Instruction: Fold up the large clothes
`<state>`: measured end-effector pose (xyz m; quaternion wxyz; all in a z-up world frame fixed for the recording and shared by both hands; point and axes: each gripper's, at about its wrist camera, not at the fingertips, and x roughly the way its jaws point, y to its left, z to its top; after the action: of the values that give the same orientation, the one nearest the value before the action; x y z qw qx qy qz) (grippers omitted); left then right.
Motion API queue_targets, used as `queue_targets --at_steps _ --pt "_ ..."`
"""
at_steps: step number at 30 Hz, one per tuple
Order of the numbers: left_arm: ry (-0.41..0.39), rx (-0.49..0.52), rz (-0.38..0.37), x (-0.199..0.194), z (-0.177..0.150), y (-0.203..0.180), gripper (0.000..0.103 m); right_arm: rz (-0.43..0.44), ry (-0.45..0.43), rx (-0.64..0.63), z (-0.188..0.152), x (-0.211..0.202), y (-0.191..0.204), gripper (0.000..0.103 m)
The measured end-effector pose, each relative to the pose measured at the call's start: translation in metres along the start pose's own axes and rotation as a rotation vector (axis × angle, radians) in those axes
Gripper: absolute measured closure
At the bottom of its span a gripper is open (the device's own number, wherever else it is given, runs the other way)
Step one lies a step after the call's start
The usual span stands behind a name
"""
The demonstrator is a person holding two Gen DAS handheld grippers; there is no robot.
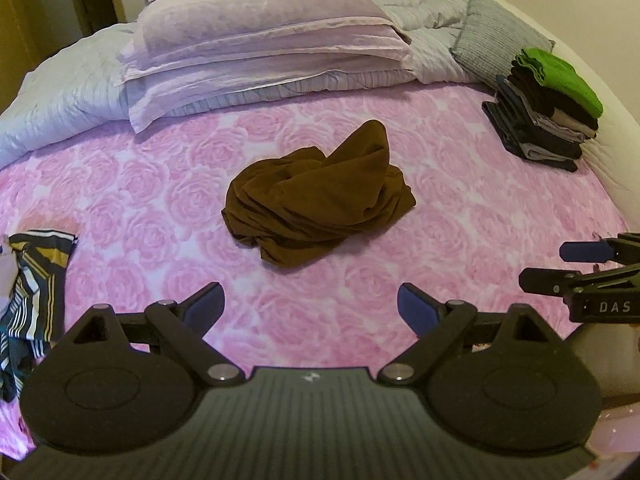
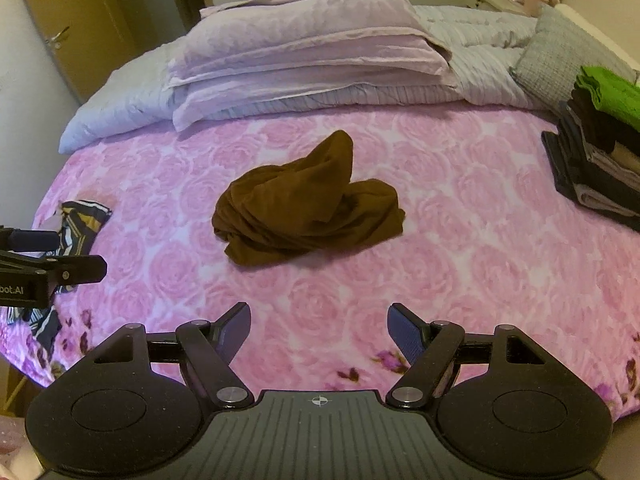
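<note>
A brown garment (image 1: 316,196) is lying crumpled in a heap near the middle of the bed (image 1: 460,240), on the pink rose-patterned cover. The left claw (image 1: 310,308) is being held wide open over the near edge of the bed, and nothing is being gripped by it. The right claw (image 2: 318,330) is also being held wide open and empty, beside it. A stack of folded clothes (image 1: 548,108) is resting by the right edge, and a striped cloth (image 1: 34,280) is lying at the left edge.
</note>
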<state>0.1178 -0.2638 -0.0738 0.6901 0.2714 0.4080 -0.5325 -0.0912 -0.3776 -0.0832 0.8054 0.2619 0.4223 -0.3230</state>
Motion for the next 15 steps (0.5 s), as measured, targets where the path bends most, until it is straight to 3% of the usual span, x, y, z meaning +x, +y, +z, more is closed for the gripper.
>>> queue_targets --at_steps 8,15 --pt "0.031 0.035 -0.024 0.020 0.003 0.009 0.012 -0.042 0.014 0.046 -0.004 0.014 0.001 0.031" --pt "0.038 0.060 -0.038 0.047 0.013 0.003 0.012 -0.102 0.013 0.091 0.000 0.018 -0.024 0.031"
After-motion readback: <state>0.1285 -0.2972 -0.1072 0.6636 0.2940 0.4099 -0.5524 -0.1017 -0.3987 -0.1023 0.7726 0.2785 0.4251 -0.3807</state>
